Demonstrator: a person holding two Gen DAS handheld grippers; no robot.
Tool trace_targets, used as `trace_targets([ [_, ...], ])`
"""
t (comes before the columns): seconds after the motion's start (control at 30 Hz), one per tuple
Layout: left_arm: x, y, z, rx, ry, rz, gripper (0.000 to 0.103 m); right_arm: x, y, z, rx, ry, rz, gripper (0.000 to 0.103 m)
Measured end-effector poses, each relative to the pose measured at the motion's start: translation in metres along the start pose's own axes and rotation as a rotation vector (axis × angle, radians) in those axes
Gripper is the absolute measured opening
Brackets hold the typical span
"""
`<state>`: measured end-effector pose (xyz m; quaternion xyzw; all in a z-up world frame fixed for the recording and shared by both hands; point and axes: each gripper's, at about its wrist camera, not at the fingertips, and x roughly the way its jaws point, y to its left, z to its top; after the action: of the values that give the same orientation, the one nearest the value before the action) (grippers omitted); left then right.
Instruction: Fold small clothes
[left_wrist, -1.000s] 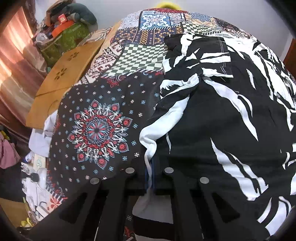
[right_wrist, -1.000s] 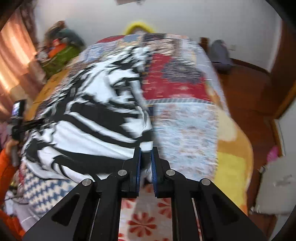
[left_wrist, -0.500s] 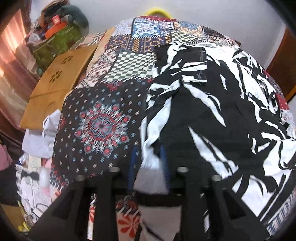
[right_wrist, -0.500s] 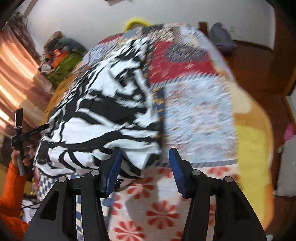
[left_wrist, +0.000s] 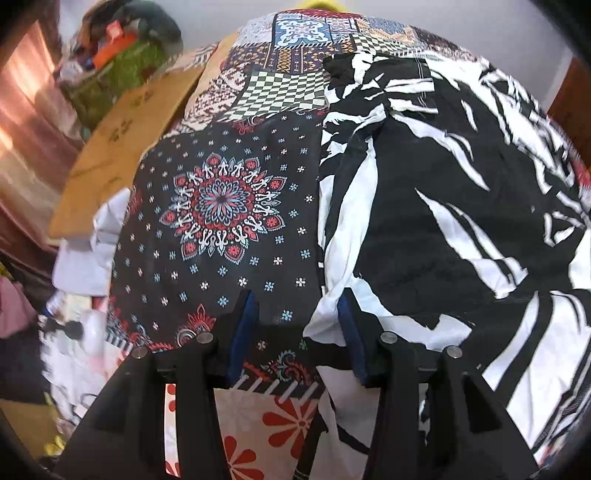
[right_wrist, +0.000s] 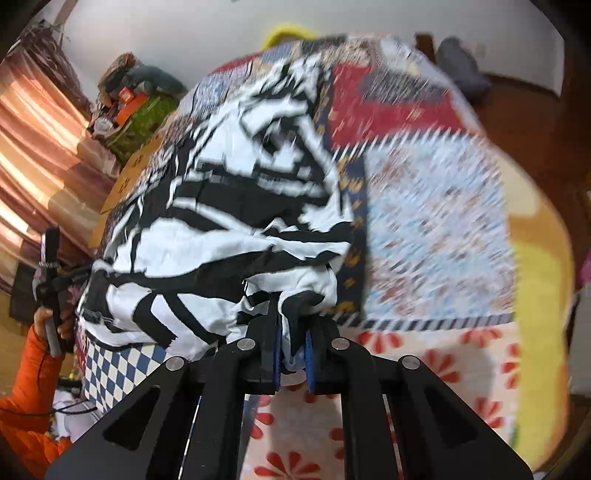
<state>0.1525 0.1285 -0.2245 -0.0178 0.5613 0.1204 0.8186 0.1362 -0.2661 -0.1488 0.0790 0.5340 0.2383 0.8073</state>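
Note:
A black-and-white patterned garment lies spread on the patchwork bedspread. My left gripper hangs over the garment's left edge and its jaws are opening. The white corner of the cloth rests against the right finger, but the pads do not press on it. In the right wrist view the garment is bunched toward my right gripper, which is shut on a gathered fold of its near right corner. Far left in that view, a hand in an orange sleeve holds the left gripper.
A tan board leans beside the bed's left side, with a green bag and a pile of things behind it. White cloths and clutter lie lower left. A wooden floor and a grey bag are beyond the bed's right side.
My left gripper let go of the garment's edge, opened and shifted left. My right gripper opened, then shut again on the garment's corner, which is now bunched up.

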Motion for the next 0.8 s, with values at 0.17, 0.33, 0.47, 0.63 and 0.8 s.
trace_targets([
  [0.17,0.005,-0.001,0.000,0.011,-0.001,0.024,0.046,-0.027,-0.012,0.005,-0.004,-0.051,-0.093,0.006],
  [0.33,0.007,0.000,0.001,0.013,0.001,0.028,0.046,-0.029,-0.031,0.001,-0.026,-0.030,-0.295,0.005],
  [0.47,0.005,0.003,0.004,0.000,0.010,0.011,0.046,-0.033,-0.046,0.001,0.021,-0.031,-0.270,0.005],
  [0.63,-0.005,0.012,0.009,-0.041,0.017,-0.071,0.046,-0.030,-0.034,0.020,0.024,-0.063,-0.179,0.024],
  [0.8,-0.004,0.011,0.004,-0.035,0.043,-0.126,0.046,0.002,-0.015,0.022,-0.019,-0.027,-0.118,0.057],
])
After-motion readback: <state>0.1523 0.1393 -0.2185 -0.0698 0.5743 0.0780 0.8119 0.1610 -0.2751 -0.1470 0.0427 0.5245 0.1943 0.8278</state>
